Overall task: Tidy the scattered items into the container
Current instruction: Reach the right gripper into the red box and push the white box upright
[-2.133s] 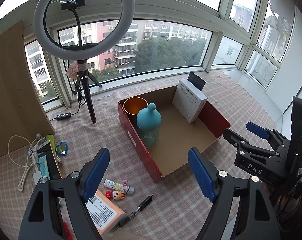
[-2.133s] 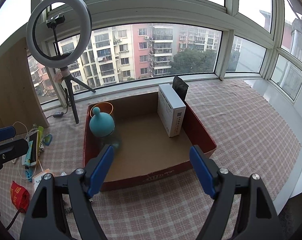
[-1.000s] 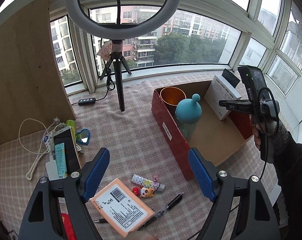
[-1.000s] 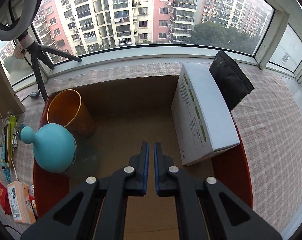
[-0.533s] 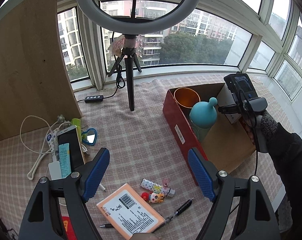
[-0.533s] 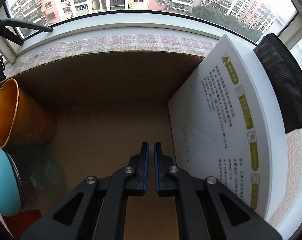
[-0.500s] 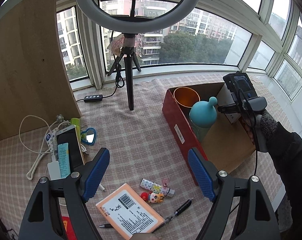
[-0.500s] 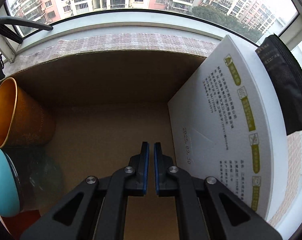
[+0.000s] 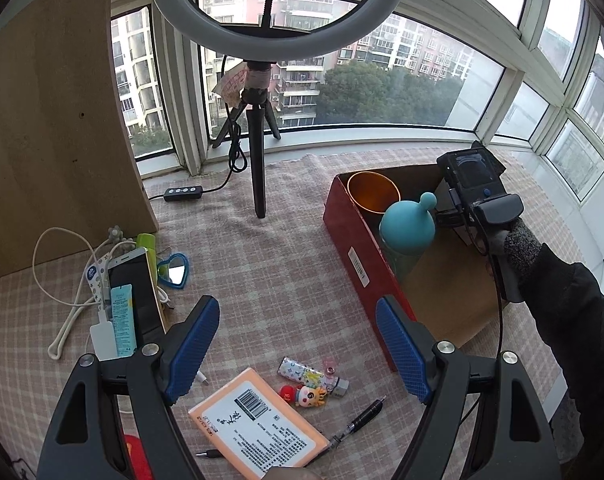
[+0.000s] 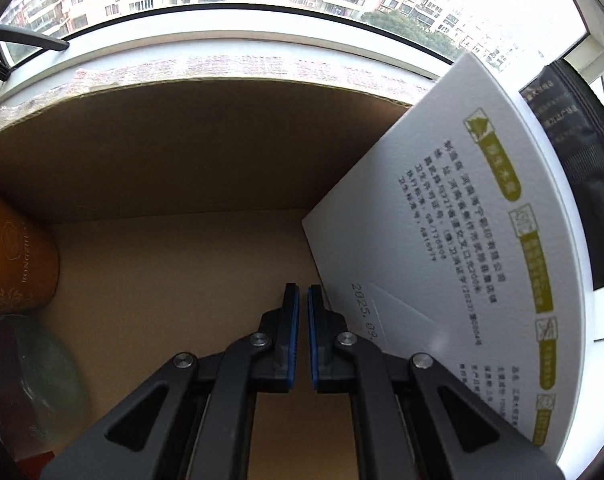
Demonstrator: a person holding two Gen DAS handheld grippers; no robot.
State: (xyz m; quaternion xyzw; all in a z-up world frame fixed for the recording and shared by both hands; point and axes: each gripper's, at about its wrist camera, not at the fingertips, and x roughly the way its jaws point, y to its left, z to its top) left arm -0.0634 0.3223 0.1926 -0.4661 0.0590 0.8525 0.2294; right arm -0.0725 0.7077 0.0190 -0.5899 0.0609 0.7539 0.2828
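My left gripper (image 9: 297,348) hangs open over the checked cloth, nothing between its blue pads. Just below it lie an orange-and-white packet (image 9: 257,420), a patterned lighter (image 9: 302,372), a small toy figure (image 9: 304,394) and a black pen (image 9: 362,416). To the right stands the red cardboard box (image 9: 358,248), which holds an orange cup (image 9: 372,196) and a teal-capped bottle (image 9: 408,228). My right gripper (image 10: 303,300) is shut and empty, pointing down low inside the box beside a leaning white carton (image 10: 462,240). A sleeved hand (image 9: 518,248) holds it there.
A ring light on a tripod (image 9: 257,160) stands behind the scattered items. A wooden board (image 9: 53,120) walls the left. A phone (image 9: 135,292), a white cable (image 9: 61,248) and a heart mirror (image 9: 175,266) lie at its foot. A black pouch (image 10: 574,160) leans behind the carton.
My right gripper shut, went from in front of the box down into it, and sank close to the floor beside the white carton. My left gripper swung left over the scattered items, then stayed.
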